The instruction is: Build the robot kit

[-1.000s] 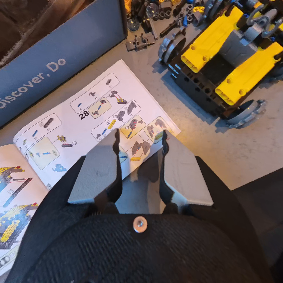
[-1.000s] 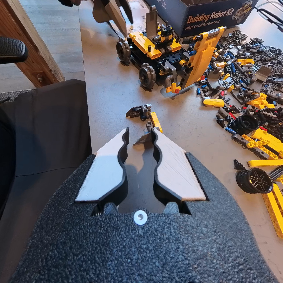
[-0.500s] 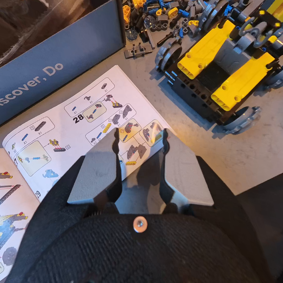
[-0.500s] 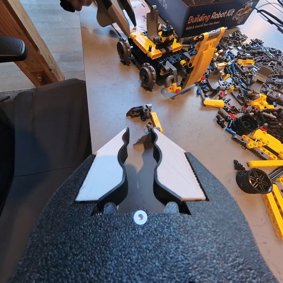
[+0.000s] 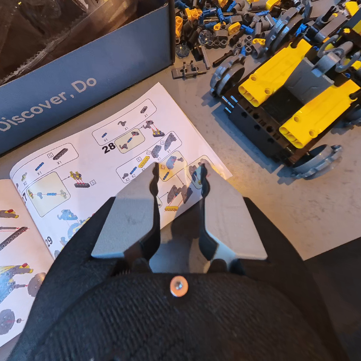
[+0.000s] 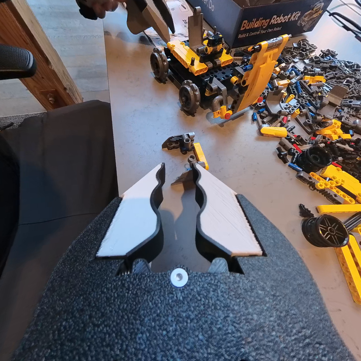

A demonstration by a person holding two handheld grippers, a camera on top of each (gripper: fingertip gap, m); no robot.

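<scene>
My left gripper (image 5: 179, 168) is open and empty, hovering over the right-hand page of an open instruction booklet (image 5: 117, 148) on the grey table. It also shows at the top of the right wrist view (image 6: 152, 19), held by a hand. A partly built yellow-and-black wheeled vehicle (image 5: 289, 101) stands to its right. My right gripper (image 6: 178, 166) is open low over the table near its left edge. A small grey panel piece (image 6: 183, 178) lies between its fingers, close to the right one. A small grey-and-yellow sub-assembly (image 6: 187, 146) lies just ahead of the tips.
A dark blue kit box (image 6: 273, 21) stands behind the vehicle (image 6: 214, 68), also seen in the left wrist view (image 5: 78, 82). A big heap of loose parts (image 6: 322, 117) and a black wheel (image 6: 325, 230) lie at right. A dark chair (image 6: 58, 166) and wooden leg (image 6: 48, 58) are at left. Spacing between my two grippers at the tips: around 30 cm.
My left gripper has shifted slightly over the booklet and its jaws look a little narrower. My right gripper has barely moved.
</scene>
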